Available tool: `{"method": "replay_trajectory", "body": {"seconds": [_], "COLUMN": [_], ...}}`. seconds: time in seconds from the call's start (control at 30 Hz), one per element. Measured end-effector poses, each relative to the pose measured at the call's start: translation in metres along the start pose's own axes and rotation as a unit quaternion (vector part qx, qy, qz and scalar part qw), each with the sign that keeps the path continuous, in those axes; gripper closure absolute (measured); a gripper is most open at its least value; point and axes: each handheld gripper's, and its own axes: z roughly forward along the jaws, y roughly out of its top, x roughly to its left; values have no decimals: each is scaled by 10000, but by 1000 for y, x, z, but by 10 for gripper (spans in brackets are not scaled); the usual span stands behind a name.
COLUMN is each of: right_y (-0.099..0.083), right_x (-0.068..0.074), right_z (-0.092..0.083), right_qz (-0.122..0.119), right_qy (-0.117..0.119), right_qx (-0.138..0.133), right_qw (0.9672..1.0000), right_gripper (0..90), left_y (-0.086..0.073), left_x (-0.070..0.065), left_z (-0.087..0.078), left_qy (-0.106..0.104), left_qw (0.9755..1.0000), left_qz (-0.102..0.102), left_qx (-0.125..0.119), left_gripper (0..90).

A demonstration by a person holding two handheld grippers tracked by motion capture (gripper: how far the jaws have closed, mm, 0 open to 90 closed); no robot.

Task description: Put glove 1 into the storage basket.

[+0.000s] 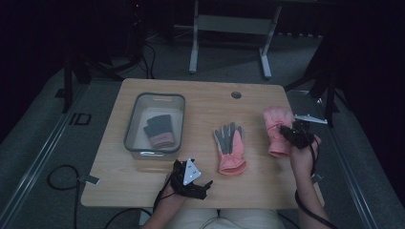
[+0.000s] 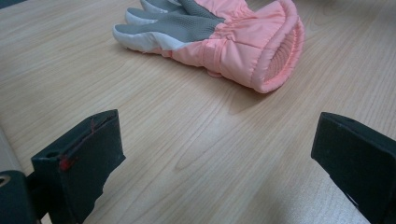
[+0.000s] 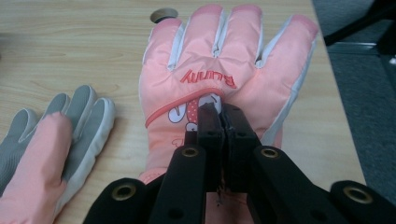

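A pink winter glove (image 3: 224,51) with "Bunny" stitched on its back hangs from my right gripper (image 3: 219,109), whose jaws are shut on a pinch of its fabric. In the high view this glove (image 1: 276,125) sits at the table's right side, with the right gripper (image 1: 297,135) over its cuff end. Its mate (image 1: 230,149) lies palm up, grey side showing, in the middle of the table. My left gripper (image 1: 203,187) rests near the front edge and points at that mate (image 2: 224,42). Its jaws stand wide apart with only bare wood between them (image 2: 219,130).
A clear grey-rimmed bin (image 1: 138,102) at the left of the wooden table (image 1: 200,105) holds a dark glove with a pink cuff (image 1: 159,131). A round cable hole (image 1: 236,94) is near the far edge. The table's right edge is close to the held glove.
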Motion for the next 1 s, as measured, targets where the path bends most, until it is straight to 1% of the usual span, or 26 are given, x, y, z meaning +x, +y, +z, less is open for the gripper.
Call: {"method": "replay_trajectory", "body": {"seconds": [0.13,0.2,0.3,0.37,0.43,0.53,0.57,0.63,0.67,0.7,0.73,0.8,0.87,0.93,1.0], "right_y": [-11,-15,-18,-22,-28,-38,-42,-46,-46,-47,-49,-51,-55,-57,-58], "right_x": [1,0,-4,-7,-8,-8,-7,-8,-8,-7,-8,-9,-11,-11,-12], "right_z": [-11,-16,-21,-24,-24,-20,-18,-13,-13,-10,-2,5,12,15,18], "right_qz": [89,86,123,237,237,289,255,284,284,274,281,222,230,175,106], "right_qy": [-69,-182,-213,-220,-272,-279,-298,-274,-274,-285,-284,-297,-269,-270,-241], "right_qx": [33,-2,12,7,31,142,174,258,258,293,361,449,507,505,532], "right_qw": [9999,9998,9997,9995,9993,9991,9991,9989,9989,9988,9985,9983,9981,9982,9982], "right_gripper": [872,872,872,872,872,872,872,872,872,872,871,868,861,856,855], "left_y": [0,0,0,0,0,-1,-1,-1,-1,-1,-1,-1,-1,-1,-1], "left_x": [0,0,0,0,0,0,-1,-1,-1,-1,-1,0,-1,0,0], "left_z": [0,0,0,0,0,0,0,1,1,1,0,0,0,1,1], "left_qy": [-2,11,5,3,7,-6,-5,18,18,13,13,-12,-10,14,11], "left_qw": [10000,10000,10000,10000,10000,10000,10000,10000,10000,10000,10000,10000,10000,10000,10000], "left_qz": [22,21,21,35,34,67,69,88,88,76,72,59,48,62,26], "left_qx": [5,-12,-11,-21,-20,-21,-21,-4,-4,-14,-17,-21,-21,-6,-4], "left_gripper": [16,16,16,16,16,16,16,16,16,16,15,16,16,16,16]}}
